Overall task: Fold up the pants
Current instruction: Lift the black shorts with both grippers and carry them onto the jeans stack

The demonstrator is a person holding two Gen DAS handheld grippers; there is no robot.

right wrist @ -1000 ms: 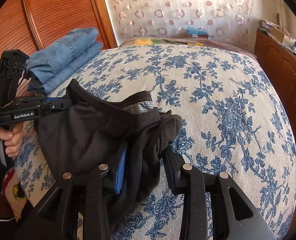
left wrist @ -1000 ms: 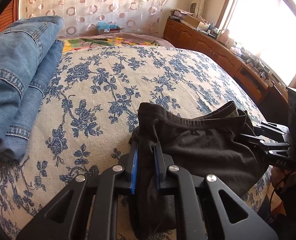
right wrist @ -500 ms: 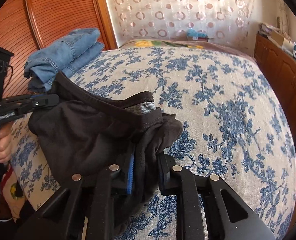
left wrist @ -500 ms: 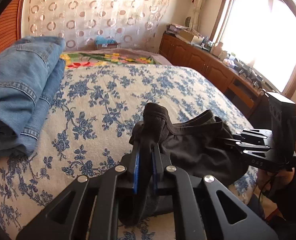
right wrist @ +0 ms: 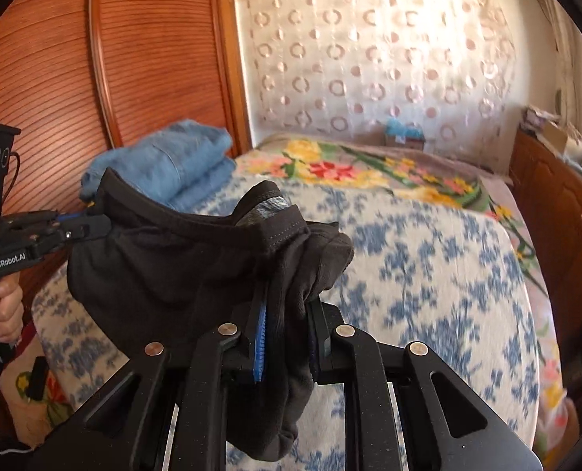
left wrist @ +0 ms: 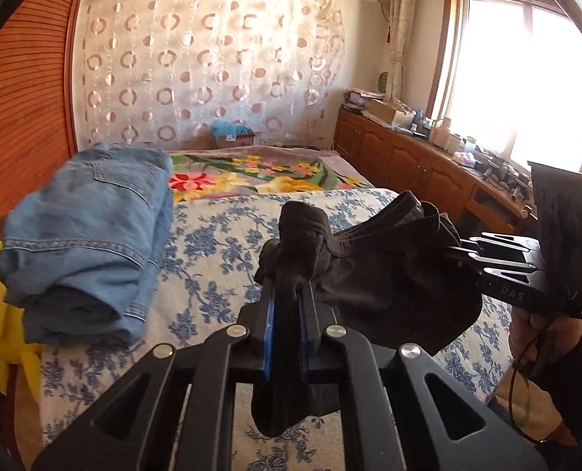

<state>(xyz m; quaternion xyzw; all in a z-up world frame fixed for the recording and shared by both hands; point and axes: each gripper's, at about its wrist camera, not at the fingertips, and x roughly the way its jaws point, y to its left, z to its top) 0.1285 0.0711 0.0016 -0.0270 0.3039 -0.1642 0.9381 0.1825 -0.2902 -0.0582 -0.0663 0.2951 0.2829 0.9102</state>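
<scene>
We are holding the black pants (left wrist: 389, 274) up off the bed (left wrist: 228, 243), strung by the waistband between our 2 grippers. The left gripper (left wrist: 287, 306) is clamped tight on 1 bunched end of the waistband, and the right gripper (right wrist: 287, 325) has just been closing its fingers and is now pinching a thick wad of cloth at the other end. A folded pair of jeans (left wrist: 90, 235) is lying at the bed's left edge, well apart from our work.

To do this lift well, we judge that both hands should be rising together and spreading until the waistband is running taut and level, so the legs can be hanging free and straight before we lay them down.

Much is escaping us here. The legs are dropping below both views, so we cannot tell whether they are twisted or already doubled. The bunching inside each grip is hiding how many layers are caught. The right-wrist view is blurred across the bedspread.
</scene>
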